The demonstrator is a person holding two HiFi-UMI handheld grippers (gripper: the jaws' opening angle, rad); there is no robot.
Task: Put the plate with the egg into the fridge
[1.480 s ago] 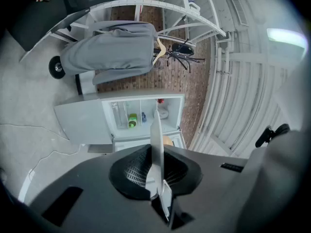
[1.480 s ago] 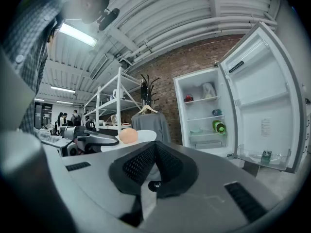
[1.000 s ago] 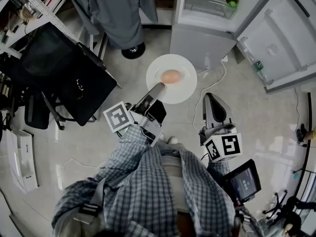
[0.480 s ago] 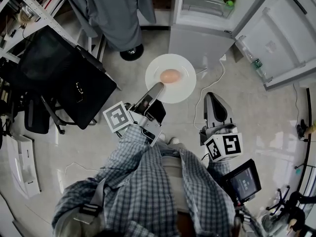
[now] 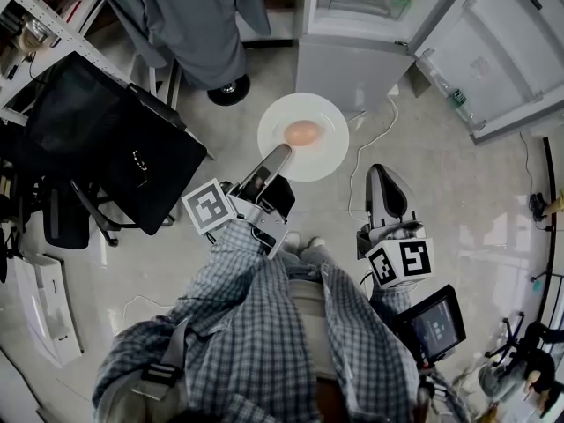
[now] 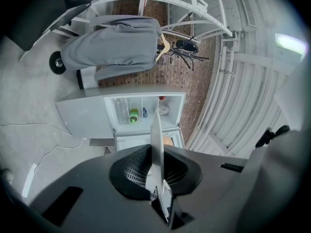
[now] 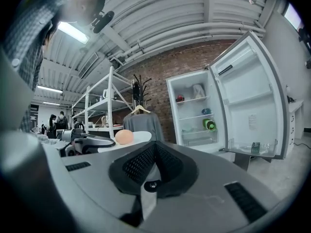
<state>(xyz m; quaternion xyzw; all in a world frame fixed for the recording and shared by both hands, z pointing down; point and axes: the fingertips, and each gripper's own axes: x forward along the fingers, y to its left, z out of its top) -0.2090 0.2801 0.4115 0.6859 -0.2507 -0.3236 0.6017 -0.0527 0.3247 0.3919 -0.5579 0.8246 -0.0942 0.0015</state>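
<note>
Open fridge (image 5: 352, 69) ahead, grey coat (image 5: 189, 20) beside; left claw (image 5: 282, 153) pinches plate (image 5: 328, 152) w/ egg (image 5: 302, 133), right claw (image 5: 381, 176) pressed together

Bright, even indoor light with fisheye bending
A ceiling lamp (image 7: 73, 32) is glowing, the pale floor (image 5: 476, 201) is reflecting light softly, and picture edges are curving and darkening.

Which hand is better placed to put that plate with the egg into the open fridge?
Left. The left gripper grips the plate by its rim, egg on it, facing the open fridge. The right gripper is empty, jaws shut, apart from the plate.
</note>
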